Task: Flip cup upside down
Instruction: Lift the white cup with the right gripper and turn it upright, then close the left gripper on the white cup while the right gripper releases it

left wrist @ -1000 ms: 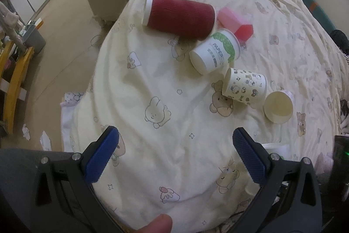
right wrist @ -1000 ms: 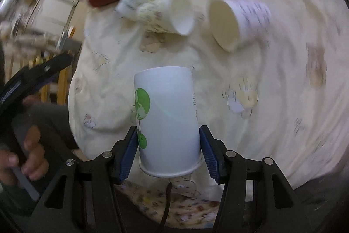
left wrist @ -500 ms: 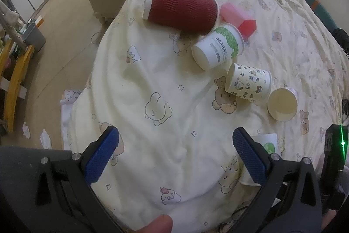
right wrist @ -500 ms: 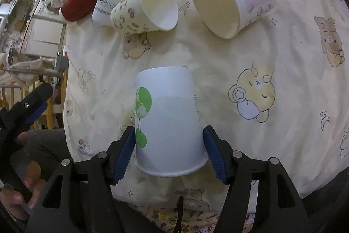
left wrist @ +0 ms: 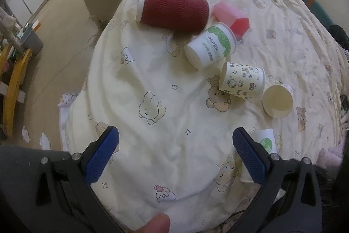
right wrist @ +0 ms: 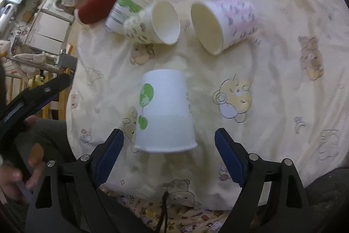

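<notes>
Cream cartoon-print bedding (right wrist: 272, 71) is carrying everything. Both claws are gaping, gripping nothing: the right claw (right wrist: 169, 154) is flanking the white cup (right wrist: 164, 110) standing upside down, untouched; the left claw (left wrist: 174, 154) is hovering over bare bedding.

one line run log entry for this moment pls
phase: release | white cup with green print: rim down on bedspread | right gripper: open, clear of cup | left gripper: open, empty
</notes>
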Available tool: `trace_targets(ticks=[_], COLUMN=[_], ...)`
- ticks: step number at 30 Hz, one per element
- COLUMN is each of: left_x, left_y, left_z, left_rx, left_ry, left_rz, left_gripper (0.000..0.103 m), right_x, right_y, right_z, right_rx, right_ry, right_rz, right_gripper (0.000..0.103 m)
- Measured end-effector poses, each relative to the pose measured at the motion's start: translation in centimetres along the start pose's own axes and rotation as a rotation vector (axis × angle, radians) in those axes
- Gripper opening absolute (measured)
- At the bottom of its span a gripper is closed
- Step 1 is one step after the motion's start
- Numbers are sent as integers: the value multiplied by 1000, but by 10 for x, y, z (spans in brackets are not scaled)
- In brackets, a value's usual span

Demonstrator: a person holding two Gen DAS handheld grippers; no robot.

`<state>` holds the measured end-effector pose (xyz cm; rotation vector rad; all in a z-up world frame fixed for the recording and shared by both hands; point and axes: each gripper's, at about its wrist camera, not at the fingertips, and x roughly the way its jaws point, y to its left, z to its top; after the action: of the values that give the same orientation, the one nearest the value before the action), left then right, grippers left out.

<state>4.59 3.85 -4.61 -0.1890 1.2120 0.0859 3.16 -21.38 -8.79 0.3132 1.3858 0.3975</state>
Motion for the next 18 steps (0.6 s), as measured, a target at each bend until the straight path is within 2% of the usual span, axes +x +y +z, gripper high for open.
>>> trace_targets(ticks=[6, 9, 11, 18], left_x=[-5, -13, -18, -20], left_y=[-1, -5, -9, -19], left_z=[-9, -14, -18, -23], left_rx=[-1, -3, -5, 7], left_ry=[8, 1, -6, -9], left_rz=[23, 18, 17, 42], left_gripper=[103, 103, 103, 103], right_x=[-54, -75, -85, -110], right_y=[-7, -15, -19, -24], right_z=[-28, -36, -35, -18], right_rx=[-53, -48, -40, -76], right_ry=[-217, -325, -378, -516], right_rz=[-45, -87, -96, -117], right_gripper=[88, 95, 98, 99])
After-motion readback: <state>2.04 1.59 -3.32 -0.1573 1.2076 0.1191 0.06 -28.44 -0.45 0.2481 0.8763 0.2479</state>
